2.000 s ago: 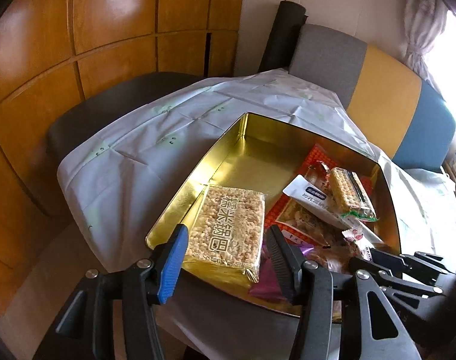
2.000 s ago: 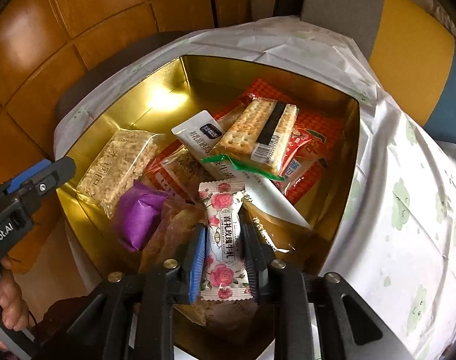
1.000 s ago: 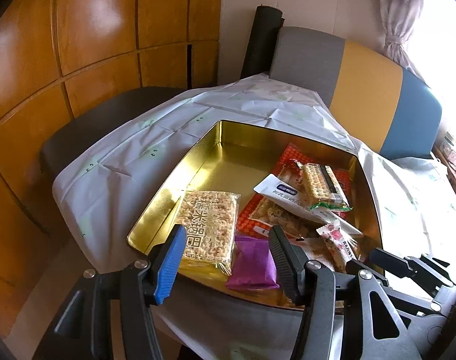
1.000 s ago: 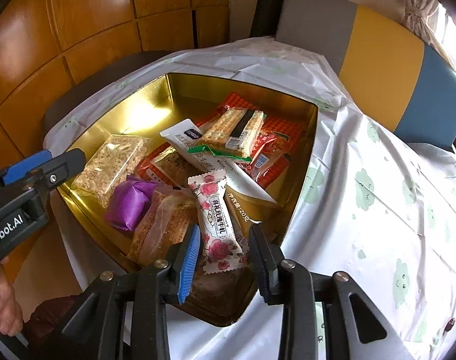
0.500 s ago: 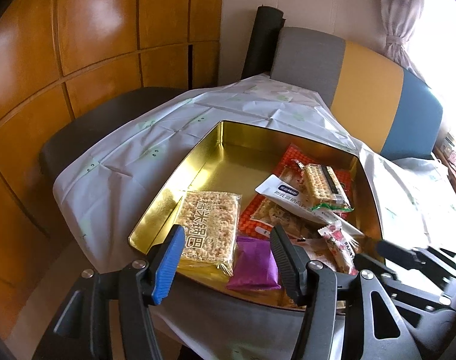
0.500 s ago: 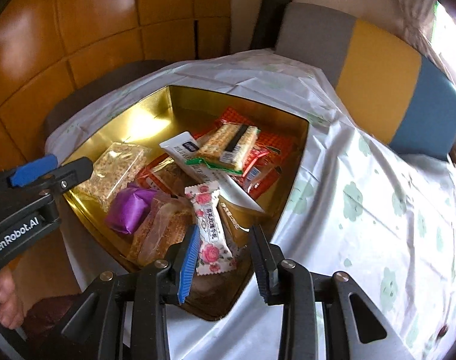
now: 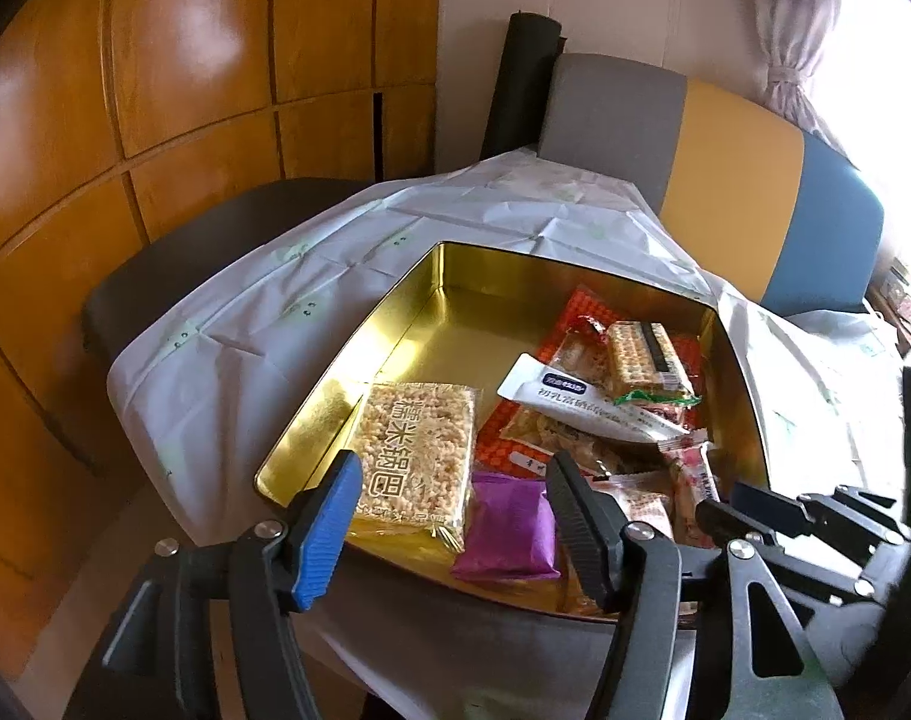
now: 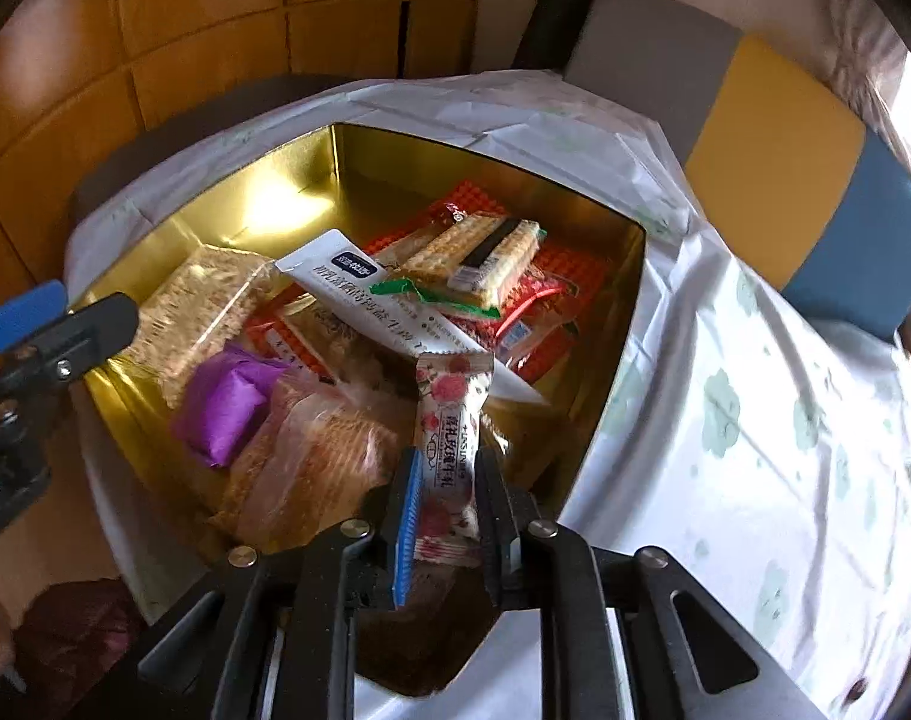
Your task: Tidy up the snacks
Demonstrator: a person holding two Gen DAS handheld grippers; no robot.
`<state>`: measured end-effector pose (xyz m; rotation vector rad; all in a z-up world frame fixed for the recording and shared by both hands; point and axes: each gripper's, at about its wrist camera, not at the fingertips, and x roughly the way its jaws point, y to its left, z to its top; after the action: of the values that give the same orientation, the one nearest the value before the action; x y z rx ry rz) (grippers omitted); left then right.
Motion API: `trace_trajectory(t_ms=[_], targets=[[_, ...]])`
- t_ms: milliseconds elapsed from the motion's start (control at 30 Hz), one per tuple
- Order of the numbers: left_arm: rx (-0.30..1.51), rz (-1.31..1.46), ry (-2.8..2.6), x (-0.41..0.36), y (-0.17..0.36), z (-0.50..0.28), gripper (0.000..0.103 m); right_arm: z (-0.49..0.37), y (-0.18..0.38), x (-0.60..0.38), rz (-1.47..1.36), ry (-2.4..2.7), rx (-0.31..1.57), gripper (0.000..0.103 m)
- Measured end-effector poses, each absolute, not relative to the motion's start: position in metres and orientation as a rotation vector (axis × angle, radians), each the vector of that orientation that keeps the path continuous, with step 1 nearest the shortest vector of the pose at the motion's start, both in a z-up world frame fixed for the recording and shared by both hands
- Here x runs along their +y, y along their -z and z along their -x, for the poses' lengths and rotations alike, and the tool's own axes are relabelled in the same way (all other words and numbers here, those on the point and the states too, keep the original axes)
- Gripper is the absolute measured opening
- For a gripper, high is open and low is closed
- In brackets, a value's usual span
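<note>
1. The gold tin (image 8: 605, 324) sits on a desk covered by a white cloth with pale green motifs (image 8: 755, 420). Its lid is off and the snacks lie inside it.
2. The right hand-held gripper (image 8: 446, 516) points steeply down over the near edge of the tin. Its jaws have just been closing and now press on both sides of the rose-print snack bar (image 8: 452, 420), which stands lengthwise between them, upper end toward the tin's centre.
3. The left hand-held gripper (image 7: 449, 516) hangs over the near left corner of the tin. Its jaws have just been opening and stand well apart; the pads touch nothing.
4. Beyond the left gripper's jaws lie the rice cracker pack (image 7: 416, 456), flat on the tin floor, and the purple packet (image 7: 509, 528), just beside it on the right.
5. The white sachet (image 8: 359, 288) lies diagonally across the pile. The clear-wrapped cracker pack (image 8: 479, 255) rests on top of red-wrapped items at the far right of the tin.
6. A clear bag of brown pastry (image 8: 311, 462) lies between the purple packet and the rose-print snack bar.
7. A grey, yellow and blue padded seat back (image 7: 725, 192) stands behind the desk; wooden panels (image 7: 185, 60) cover the wall on the left.
</note>
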<state>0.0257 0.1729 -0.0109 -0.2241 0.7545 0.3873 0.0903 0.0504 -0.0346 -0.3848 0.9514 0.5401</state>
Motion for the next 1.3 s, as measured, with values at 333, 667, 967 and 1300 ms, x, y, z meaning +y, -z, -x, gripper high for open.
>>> trace_trajectory(t_ms=[333,667,967,1300], targets=[[0.731,0.197,-0.344,0.153,0.001,-0.019,0.069,-0.060,0.012,0.027,0.259,-0.468,0.855,0.032],[0.706,0.169,-0.294,0.131,-0.004,-0.007,0.074,-0.040,0.006,-0.010,0.153,-0.318,0.817,0.034],[0.697,0.143,-0.253,0.112,-0.007,0.001,0.076,-0.028,0.009,-0.033,0.129,-0.237,0.808,0.035],[0.698,0.129,-0.216,0.100,-0.007,0.005,0.080,-0.024,0.004,-0.049,0.088,-0.192,0.787,0.035]])
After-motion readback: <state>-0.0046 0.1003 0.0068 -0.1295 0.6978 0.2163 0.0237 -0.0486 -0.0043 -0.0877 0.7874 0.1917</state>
